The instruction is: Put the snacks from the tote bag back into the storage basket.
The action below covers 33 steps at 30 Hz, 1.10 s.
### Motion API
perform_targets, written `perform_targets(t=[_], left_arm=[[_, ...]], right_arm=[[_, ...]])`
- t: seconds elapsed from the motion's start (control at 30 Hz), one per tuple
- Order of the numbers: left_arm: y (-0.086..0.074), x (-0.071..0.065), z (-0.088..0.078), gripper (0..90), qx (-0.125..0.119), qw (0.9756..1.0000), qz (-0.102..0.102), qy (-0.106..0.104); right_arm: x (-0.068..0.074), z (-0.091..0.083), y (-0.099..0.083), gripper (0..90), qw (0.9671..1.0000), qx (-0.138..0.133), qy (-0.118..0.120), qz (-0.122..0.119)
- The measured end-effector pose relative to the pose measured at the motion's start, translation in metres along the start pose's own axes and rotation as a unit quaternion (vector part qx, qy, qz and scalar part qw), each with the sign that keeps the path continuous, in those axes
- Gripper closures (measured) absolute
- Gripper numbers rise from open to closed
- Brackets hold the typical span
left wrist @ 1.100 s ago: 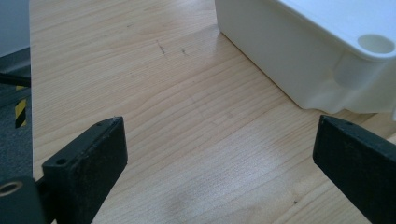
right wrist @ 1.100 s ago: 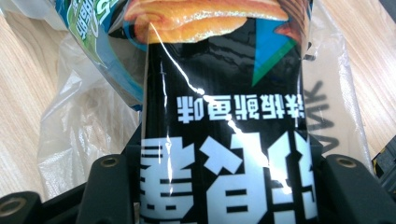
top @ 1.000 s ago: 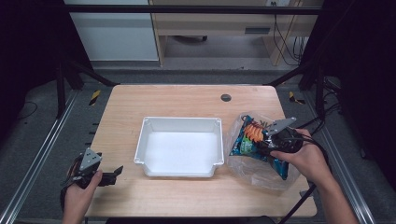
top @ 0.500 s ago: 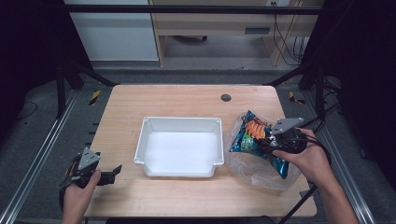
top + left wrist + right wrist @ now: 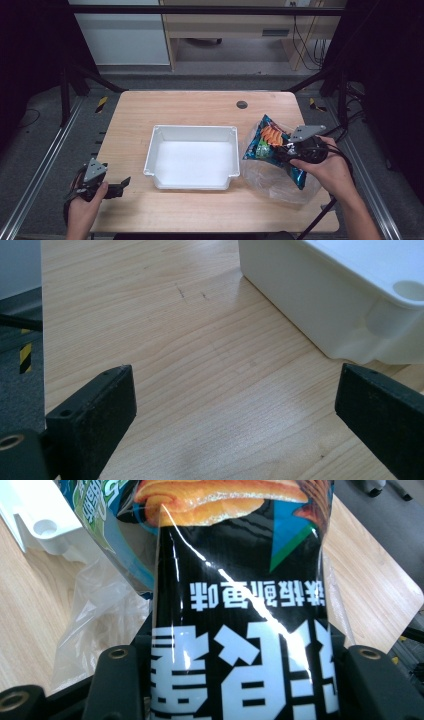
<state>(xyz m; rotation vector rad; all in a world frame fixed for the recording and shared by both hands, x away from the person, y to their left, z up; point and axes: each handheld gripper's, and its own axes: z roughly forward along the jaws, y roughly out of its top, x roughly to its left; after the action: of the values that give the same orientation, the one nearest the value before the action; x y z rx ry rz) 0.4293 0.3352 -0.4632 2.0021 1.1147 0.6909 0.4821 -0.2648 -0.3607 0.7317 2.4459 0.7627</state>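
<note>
Snack bag (image 5: 240,610) clamped in right tongs (image 5: 289,150), just right of white tray (image 5: 192,134); long axis toward tray; left tongs (image 5: 235,405) apart, idle on bench (image 5: 190,105).

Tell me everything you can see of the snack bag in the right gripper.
The snack bag is a glossy foil-like packet, black and blue with white characters and an orange food picture. The right gripper has its jaws shut on its sides, holding it tilted above the crumpled clear plastic bag, right of the white tray. It looks sealed and puffed.
</note>
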Motion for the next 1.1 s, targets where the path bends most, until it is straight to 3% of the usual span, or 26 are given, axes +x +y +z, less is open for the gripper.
perform_targets(t=[1.1], left_arm=[[0.0004, -0.0003, -0.0003, 2.7, -0.001, 1.0, 0.001, 0.0]], right_arm=[[0.0024, -0.0063, 0.0085, 43.4, 0.999, -0.038, -0.021, 0.012]])
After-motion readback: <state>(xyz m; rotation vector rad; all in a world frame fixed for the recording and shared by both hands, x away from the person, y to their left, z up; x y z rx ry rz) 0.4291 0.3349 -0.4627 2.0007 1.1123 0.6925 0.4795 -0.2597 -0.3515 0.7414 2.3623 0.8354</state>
